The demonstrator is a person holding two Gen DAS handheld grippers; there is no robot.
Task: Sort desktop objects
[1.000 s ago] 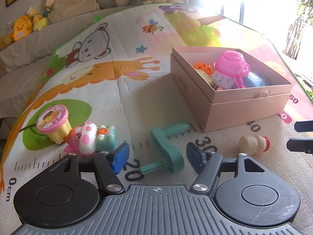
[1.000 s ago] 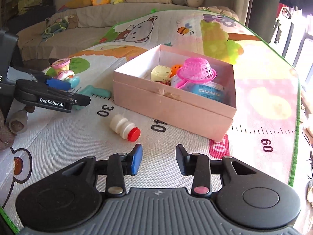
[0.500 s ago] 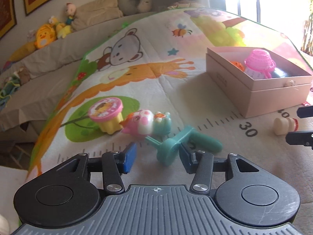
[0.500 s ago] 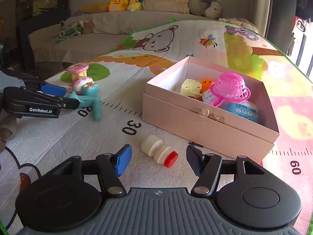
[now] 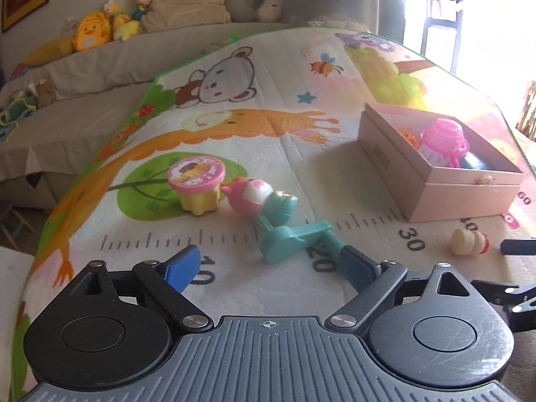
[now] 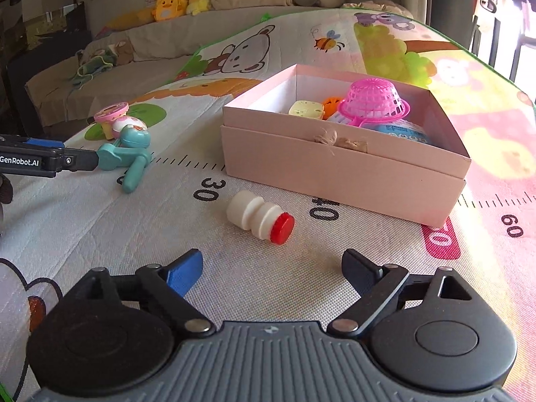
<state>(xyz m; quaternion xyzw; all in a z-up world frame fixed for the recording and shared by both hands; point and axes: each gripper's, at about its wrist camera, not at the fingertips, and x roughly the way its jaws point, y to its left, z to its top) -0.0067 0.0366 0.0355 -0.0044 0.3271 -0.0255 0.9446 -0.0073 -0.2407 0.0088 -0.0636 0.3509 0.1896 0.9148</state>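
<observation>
A teal toy crank (image 5: 294,239) lies on the play mat just ahead of my open left gripper (image 5: 271,266); its handle end touches the right finger. It also shows in the right wrist view (image 6: 125,159). A pink-and-teal animal toy (image 5: 258,197) and a pink-lidded yellow cup (image 5: 197,182) lie behind it. A small white bottle with a red cap (image 6: 259,216) lies on its side just ahead of my open, empty right gripper (image 6: 271,269). The pink box (image 6: 338,164) holds a pink basket (image 6: 373,102) and other toys.
The printed play mat (image 5: 234,127) with a ruler scale covers the surface. A sofa with plush toys (image 5: 90,31) and cushions runs along the back. The left gripper's body (image 6: 37,160) shows at the left edge of the right wrist view.
Both grippers opened wider. The left gripper pulled back a little from the teal crank, which turned on the mat. The right gripper moved closer to the white bottle and the box.
</observation>
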